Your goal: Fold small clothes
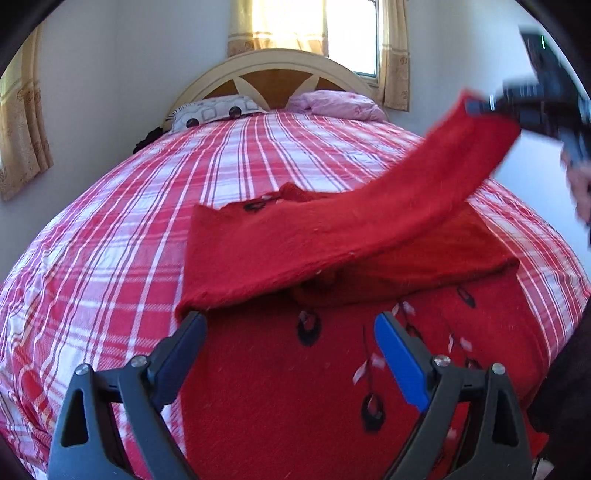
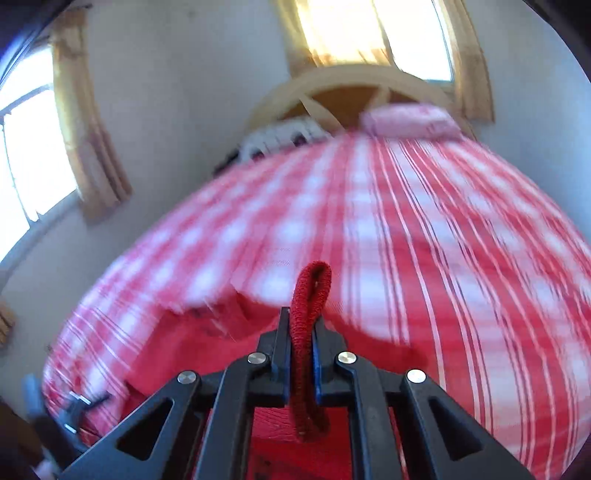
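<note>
Left claw (image 1: 290, 325) nearest the left wrist camera, jaws spread wide, nothing between them, hovering low over the red sweater (image 1: 280, 398); one fingertip (image 1: 195, 318) sits just at the edge of the folded-over cloth, contact unclear. Sweater lies on the plaid bed (image 1: 110, 258), near end, body flat with dark pattern marks, left side already folded in over the body. Further right, the red sleeve (image 1: 424, 173) rises off the bed up to the right claw (image 1: 480, 105), blurred there. Right wrist view: right claw (image 2: 301, 347) clamped tight on the ribbed sleeve cuff (image 2: 310, 295), cuff looped up between the jaws. Step in hand, as judged: folding the right sleeve across the body. Next move likely calls for carrying the cuff over to the left, laying it flat on the body, then letting go; left claw may need to pin the cloth so it doesn't drag. Beyond: pillows (image 1: 214, 112), headboard (image 1: 273, 74), curtained window (image 1: 314, 26).
</note>
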### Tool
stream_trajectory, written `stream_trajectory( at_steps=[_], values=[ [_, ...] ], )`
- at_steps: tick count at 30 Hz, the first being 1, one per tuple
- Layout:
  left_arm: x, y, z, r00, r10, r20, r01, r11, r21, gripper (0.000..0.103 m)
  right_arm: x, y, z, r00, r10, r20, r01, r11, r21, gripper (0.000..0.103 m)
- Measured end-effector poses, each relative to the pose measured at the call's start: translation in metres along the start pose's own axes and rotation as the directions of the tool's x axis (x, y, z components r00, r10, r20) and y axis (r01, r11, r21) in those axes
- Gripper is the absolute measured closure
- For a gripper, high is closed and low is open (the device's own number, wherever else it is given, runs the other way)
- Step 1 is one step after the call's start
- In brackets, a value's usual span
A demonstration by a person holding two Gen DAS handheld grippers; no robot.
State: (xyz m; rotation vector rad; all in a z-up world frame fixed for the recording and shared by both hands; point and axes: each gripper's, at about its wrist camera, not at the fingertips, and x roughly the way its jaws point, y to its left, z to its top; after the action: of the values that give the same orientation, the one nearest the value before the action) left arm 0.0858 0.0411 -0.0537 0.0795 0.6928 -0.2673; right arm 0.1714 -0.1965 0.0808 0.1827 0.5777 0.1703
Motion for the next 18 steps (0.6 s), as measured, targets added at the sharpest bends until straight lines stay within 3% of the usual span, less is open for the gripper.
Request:
stream_trajectory(
  at_steps=[5, 10, 12, 15, 16, 18],
  values=[
    [0.030, -0.005, 0.021, 0.997, 0.075, -0.034, -0.078, 0.990, -0.114, 0.008, -0.013, 0.030, 0.042, 0.995, 0.070, 0.075, -0.068, 0.997, -0.026, 0.095],
    [0.057, 0.003, 0.036, 0.983, 0.167, -0.079, -0.183, 0.940, -0.288, 0.008, -0.019, 0.054, 0.052, 0.988, 0.107, 0.109, -0.103, 0.994, -0.045, 0.095],
    [0.061, 0.004, 0.033, 0.975, 0.192, -0.114, -0.217, 0.937, -0.275, 0.008, -0.018, 0.053, 0.053, 0.988, 0.111, 0.106, -0.107, 0.993, -0.039, 0.095],
    [0.052, 0.002, 0.023, 0.983, 0.164, -0.088, -0.181, 0.946, -0.270, 0.008, -0.015, 0.049, 0.053, 0.988, 0.118, 0.099, -0.115, 0.993, -0.034, 0.095],
    [0.052, -0.002, 0.022, 0.980, 0.180, -0.081, -0.195, 0.951, -0.240, 0.008, -0.013, 0.048, 0.052, 0.988, 0.117, 0.098, -0.114, 0.993, -0.032, 0.095],
    [0.059, -0.007, 0.024, 0.957, 0.276, -0.085, -0.287, 0.944, -0.161, 0.008, -0.011, 0.045, 0.053, 0.987, 0.130, 0.097, -0.129, 0.992, -0.008, 0.095]
  ],
)
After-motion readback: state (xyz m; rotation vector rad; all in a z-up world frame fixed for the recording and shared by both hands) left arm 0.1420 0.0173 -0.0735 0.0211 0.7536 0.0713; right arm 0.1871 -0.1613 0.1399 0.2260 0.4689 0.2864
